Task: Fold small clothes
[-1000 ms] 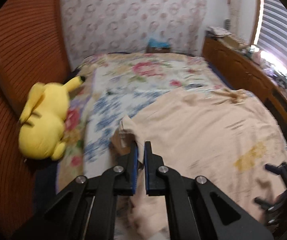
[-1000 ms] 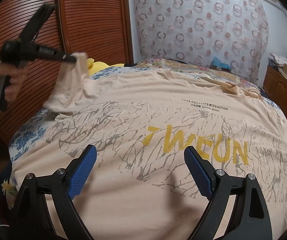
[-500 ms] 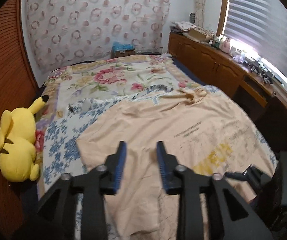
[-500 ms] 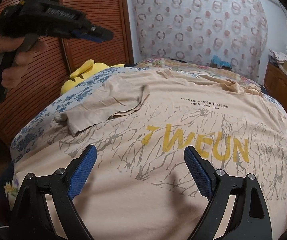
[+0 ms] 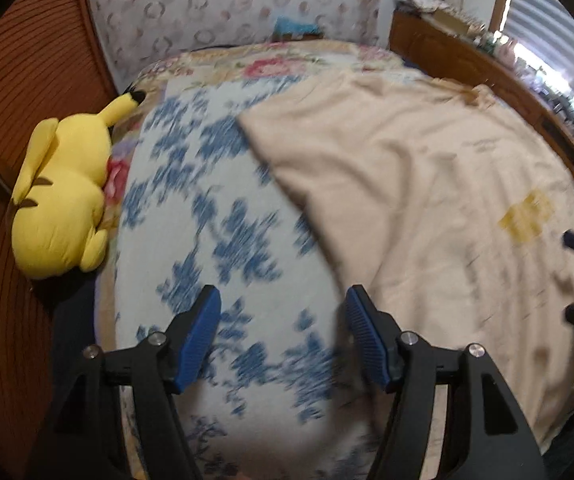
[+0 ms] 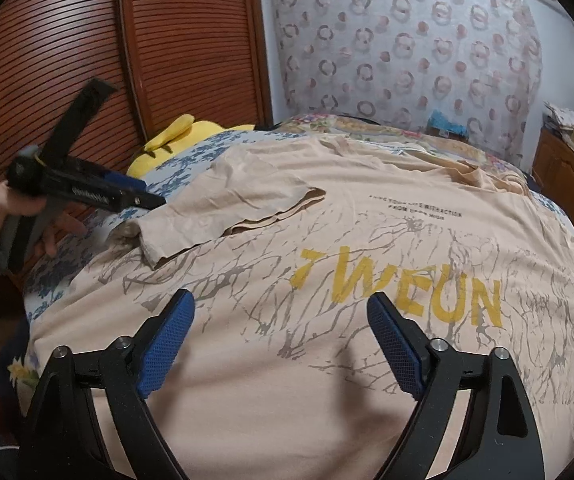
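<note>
Floral bedspread (image 5: pixel 223 216), beige T-shirt (image 6: pixel 327 360) spread flat, louvered wooden doors (image 6: pixel 67 60), patterned wall (image 6: pixel 407 40)

left gripper (image 5: pixel 283 332) jaws opening, empty, above bedspread (image 5: pixel 223 240).

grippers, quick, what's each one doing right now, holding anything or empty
Left tool: jaws opening, nothing between them, above the floral bedspread.
Right tool: open and empty, over the beige t-shirt.

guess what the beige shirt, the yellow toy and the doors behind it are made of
Shirt: thin matte knit, likely cotton; it wrinkles softly and its sleeve lies limp. Toy: plush fabric, stuffed; rounded and fuzzy. Doors: wood slats, reddish with slight sheen, possibly veneer.
</note>
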The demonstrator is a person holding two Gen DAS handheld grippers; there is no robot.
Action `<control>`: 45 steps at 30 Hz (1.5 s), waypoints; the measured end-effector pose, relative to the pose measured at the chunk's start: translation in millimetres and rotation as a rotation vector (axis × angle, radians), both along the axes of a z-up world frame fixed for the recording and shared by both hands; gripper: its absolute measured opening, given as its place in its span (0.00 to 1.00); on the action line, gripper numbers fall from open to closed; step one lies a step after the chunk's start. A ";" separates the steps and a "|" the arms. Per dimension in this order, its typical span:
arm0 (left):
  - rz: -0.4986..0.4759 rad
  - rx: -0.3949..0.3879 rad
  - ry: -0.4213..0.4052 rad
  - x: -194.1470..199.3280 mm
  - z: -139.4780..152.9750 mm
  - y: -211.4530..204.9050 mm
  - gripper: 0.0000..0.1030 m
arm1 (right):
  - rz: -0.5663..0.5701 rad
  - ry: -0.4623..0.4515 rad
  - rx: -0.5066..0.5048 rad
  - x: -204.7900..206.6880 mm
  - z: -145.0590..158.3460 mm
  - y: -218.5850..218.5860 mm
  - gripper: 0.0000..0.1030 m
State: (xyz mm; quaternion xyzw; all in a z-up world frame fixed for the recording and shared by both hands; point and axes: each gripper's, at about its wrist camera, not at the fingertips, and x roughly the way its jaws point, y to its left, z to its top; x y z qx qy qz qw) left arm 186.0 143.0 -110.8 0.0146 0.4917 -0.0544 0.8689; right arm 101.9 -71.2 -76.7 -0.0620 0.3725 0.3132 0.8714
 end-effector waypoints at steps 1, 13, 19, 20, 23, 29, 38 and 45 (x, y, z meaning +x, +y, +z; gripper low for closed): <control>0.002 -0.015 -0.014 -3.0 -1.6 2.5 0.64 | 0.008 0.002 0.001 -0.7 0.1 1.1 0.84; 0.029 -0.010 -0.126 -7.2 -7.3 10.7 0.75 | 0.206 0.047 0.024 6.6 16.6 51.2 0.57; 0.043 -0.012 -0.115 -6.4 -10.3 14.0 0.88 | 0.315 0.104 0.020 11.4 11.5 86.8 0.39; 0.043 -0.012 -0.115 -6.4 -10.3 14.4 0.88 | 0.332 0.107 0.007 11.0 9.5 94.1 0.38; 0.042 -0.014 -0.115 -6.5 -10.8 15.0 0.89 | 0.365 0.113 -0.043 10.9 -0.1 110.6 0.35; 0.055 -0.014 -0.115 -6.9 -11.8 15.9 0.89 | 0.387 0.110 -0.117 10.0 -16.3 120.6 0.15; 0.056 -0.014 -0.115 -7.1 -11.8 15.9 0.89 | 0.398 0.083 -0.125 4.7 -6.8 103.9 0.04; 0.057 -0.013 -0.115 -7.1 -11.9 16.0 0.89 | 0.363 0.055 -0.124 3.7 6.0 82.9 0.10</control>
